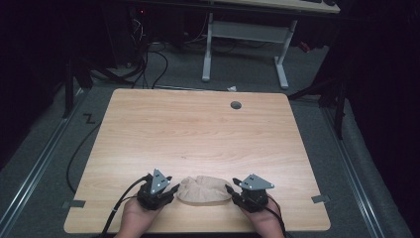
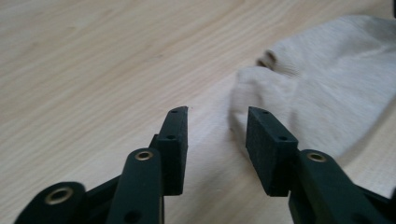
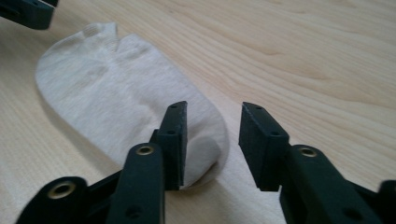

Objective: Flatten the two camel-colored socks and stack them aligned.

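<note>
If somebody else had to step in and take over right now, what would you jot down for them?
Left hand-held gripper: open, empty, just left of the sock.
Right hand-held gripper: open, empty, at the sock's other end.
The beige sock lies flat near the front edge of the wooden table, between the two.
Done: both are in position at its ends.
Left: nothing is gripped yet; probably close on each end next.

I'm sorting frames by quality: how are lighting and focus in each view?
High view: table lit, surroundings dark, fairly sharp. Left gripper view: jaws crisp, sock and far wood soft. Right gripper view: bright and even, sock slightly soft, faint shadow along its near edge.
</note>
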